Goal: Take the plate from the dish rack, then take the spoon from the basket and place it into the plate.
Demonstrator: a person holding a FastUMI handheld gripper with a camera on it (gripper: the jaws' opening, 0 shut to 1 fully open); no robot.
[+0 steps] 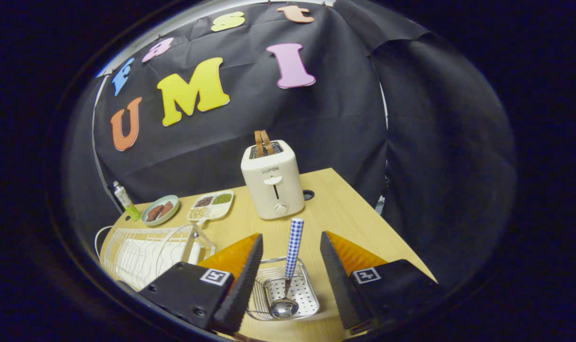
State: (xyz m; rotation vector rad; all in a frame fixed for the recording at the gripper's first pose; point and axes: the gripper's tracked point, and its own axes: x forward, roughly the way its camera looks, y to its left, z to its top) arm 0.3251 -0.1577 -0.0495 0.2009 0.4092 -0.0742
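Between the wide-open, empty claw [290, 251] fingers, the spoon [289, 270] is standing in the basket [308, 298]; I judge closing squarely on its checked handle is working best.

The handheld gripper [290, 240] seen from its own camera: two wedge-shaped fingers [243, 280] with finely ridged inner faces and ribbed, translucent side panels, spread apart. Each rises from a dark, boxy carriage block bearing a small square black-and-white marker tag [215, 277], one at 8 o'clock, the other at 4 o'clock. Two round screws sit on the block at 8 o'clock.
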